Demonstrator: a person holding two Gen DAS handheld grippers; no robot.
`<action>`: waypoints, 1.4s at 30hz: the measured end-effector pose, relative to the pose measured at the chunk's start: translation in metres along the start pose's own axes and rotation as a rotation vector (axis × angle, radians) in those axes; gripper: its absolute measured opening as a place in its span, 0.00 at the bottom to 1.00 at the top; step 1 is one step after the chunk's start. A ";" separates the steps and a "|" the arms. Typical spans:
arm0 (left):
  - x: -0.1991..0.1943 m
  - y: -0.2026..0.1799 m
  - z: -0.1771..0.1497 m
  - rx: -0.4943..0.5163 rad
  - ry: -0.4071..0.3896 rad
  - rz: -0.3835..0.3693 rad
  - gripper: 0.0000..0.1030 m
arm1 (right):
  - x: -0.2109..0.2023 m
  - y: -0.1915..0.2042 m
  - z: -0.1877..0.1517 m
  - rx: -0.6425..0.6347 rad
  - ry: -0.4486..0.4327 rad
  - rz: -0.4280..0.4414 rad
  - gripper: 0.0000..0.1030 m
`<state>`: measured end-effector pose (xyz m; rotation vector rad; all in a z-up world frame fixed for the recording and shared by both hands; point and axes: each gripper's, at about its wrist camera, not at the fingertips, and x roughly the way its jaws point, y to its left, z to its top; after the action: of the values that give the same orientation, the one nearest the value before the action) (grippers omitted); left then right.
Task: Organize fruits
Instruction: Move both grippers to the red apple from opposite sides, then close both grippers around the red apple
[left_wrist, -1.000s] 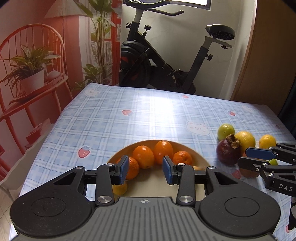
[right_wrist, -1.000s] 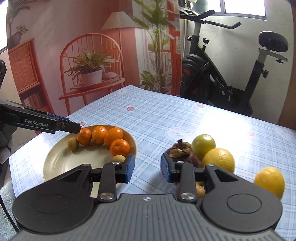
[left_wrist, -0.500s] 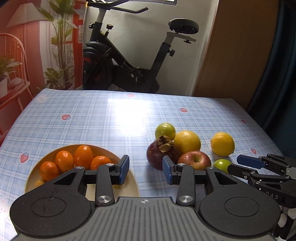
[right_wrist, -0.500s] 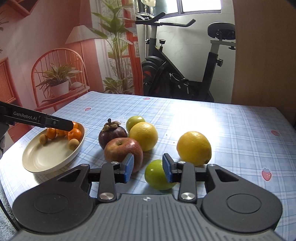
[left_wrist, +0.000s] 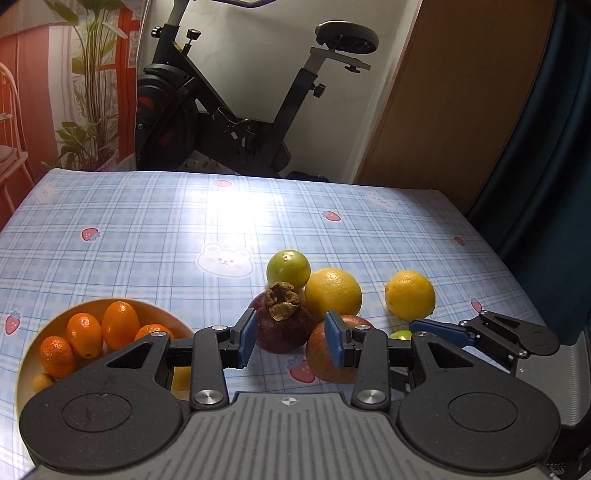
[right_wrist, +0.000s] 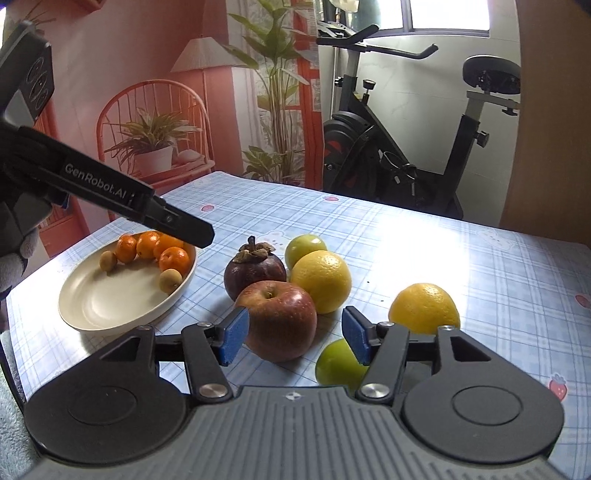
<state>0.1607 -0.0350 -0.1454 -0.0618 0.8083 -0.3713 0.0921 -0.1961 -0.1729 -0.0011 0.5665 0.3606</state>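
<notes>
Right tongs (right_wrist: 291, 338), spread wide and empty, framing a red apple (right_wrist: 279, 319) that sits on the checked surface (right_wrist: 480, 258) just in front of the blue pads (right_wrist: 232, 336), neither pad seen to touch it; left tongs (left_wrist: 290, 341), likewise spread and empty, hovering near the mangosteen (left_wrist: 282, 321). The apple lies at the near edge of a loose cluster: mangosteen just behind and to its left, a yellow citrus (right_wrist: 320, 280) just behind to its right, a green fruit (right_wrist: 306, 249) farther back, a small green fruit (right_wrist: 338, 363) near right under the right pad, and a second yellow citrus (right_wrist: 424, 308) set apart to the right. A cream plate (right_wrist: 110, 306) at far left holds small oranges (right_wrist: 147, 245) and two pale fruits. The apple is judged firm, moderately heavy, smooth and waxy, hence prone to slip and to bruise under hard pressure; best taken across its widest girth, pads level on opposite flanks, with moderate closing force. Crowding neighbours may roll if nudged
</notes>
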 end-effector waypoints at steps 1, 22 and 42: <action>0.002 0.001 0.001 -0.009 0.004 -0.010 0.41 | 0.003 0.002 0.001 -0.012 0.004 0.005 0.60; 0.021 0.006 -0.007 -0.013 0.062 -0.090 0.43 | 0.045 0.004 -0.001 0.003 0.068 0.051 0.64; 0.044 0.007 -0.019 -0.071 0.135 -0.158 0.43 | 0.037 0.019 -0.011 -0.001 0.070 0.094 0.65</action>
<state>0.1770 -0.0416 -0.1901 -0.1685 0.9535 -0.5000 0.1092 -0.1668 -0.2001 0.0121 0.6369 0.4535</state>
